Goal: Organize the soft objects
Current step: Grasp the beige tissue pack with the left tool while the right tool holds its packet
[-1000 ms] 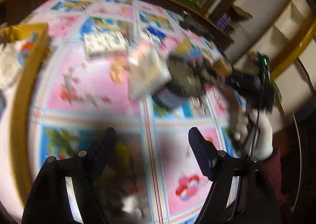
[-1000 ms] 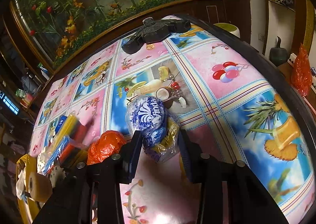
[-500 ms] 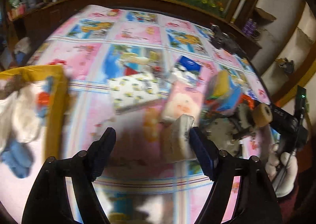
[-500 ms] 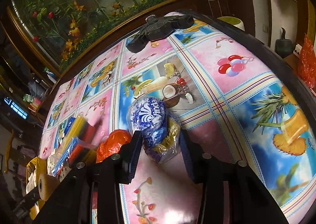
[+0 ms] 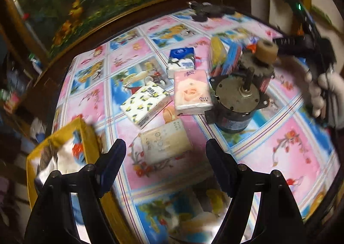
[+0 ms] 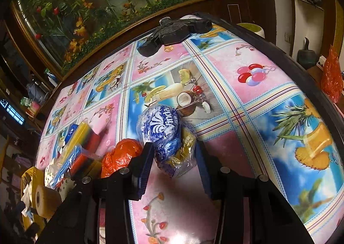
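Table (image 6: 247,85) bare beyond right gripper (image 6: 174,158)

I've got four soft tissue packs lying flat on the worktop: a beige pack (image 5: 165,144) nearest, a white lemon-print pack (image 5: 145,104) beyond it, a pink rose-print pack (image 5: 192,92) just beside that, and a blue-and-white pack (image 5: 181,62) farthest back. Over on my right view, a crinkled blue-and-white Vinda bag (image 6: 160,129) sits bunched against a clear bag with yellow contents (image 6: 182,155). An orange plastic bag (image 6: 120,155) is crumpled just beside them.
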Motion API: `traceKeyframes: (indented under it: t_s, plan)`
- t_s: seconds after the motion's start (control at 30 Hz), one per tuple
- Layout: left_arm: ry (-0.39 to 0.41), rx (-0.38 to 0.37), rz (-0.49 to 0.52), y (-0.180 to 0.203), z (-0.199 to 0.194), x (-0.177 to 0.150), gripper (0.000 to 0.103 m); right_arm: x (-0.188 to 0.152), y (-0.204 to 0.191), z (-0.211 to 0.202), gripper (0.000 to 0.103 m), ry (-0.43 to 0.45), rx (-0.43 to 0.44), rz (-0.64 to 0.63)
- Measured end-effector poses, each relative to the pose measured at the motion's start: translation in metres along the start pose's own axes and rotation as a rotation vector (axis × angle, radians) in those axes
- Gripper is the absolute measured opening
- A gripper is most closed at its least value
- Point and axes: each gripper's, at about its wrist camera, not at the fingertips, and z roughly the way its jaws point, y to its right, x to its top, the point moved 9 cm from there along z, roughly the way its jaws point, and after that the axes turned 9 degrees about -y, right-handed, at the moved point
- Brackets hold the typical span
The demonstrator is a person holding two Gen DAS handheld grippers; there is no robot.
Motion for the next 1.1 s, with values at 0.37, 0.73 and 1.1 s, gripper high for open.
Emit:
traceKeyframes:
  t_s: [0.37, 0.73, 1.1]
  plan:
    - [-0.136, -0.113, -0.216, -0.015, 0.063, -0.004, 0.083, 0.002, -0.003, 0.002, 0.042, -0.001, -0.011, -0.016]
    - [-0.066, -0.200, -0.309, -0.011, 0.020, -0.024, 0.062, 0.007, 0.006, -0.005, 0.035, 0.030, -0.011, 0.013]
    - [0.101, -0.381, -0.497, -0.029, -0.063, -0.080, 0.062, 0.005, 0.023, -0.007, 0.035, 0.042, -0.023, 0.066]
